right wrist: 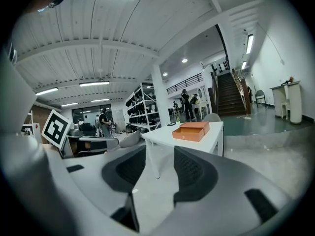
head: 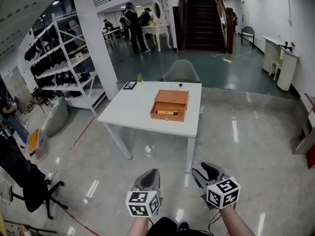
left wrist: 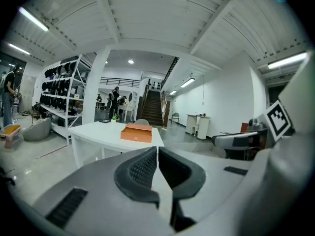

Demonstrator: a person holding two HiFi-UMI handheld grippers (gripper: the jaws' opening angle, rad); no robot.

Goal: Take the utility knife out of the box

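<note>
An orange box (head: 170, 104) lies open on the white table (head: 128, 113), well ahead of me across the floor. Inside its tray lies the yellow and black utility knife (head: 166, 112). The box also shows small in the left gripper view (left wrist: 136, 132) and in the right gripper view (right wrist: 192, 131). My left gripper (head: 149, 174) (left wrist: 157, 149) is held low in front of me, far short of the table, shut with nothing in it. Beside it my right gripper (head: 208, 170) (right wrist: 160, 154) stands open and empty, with floor visible between its pads.
A grey chair (head: 180, 72) stands behind the table. A black flat item (head: 130, 85) and a small green plant (head: 140, 77) sit at its far left corner. Shelving racks (head: 59, 58) and a black office chair (head: 27, 183) are to the left; people (head: 134, 23) stand far back.
</note>
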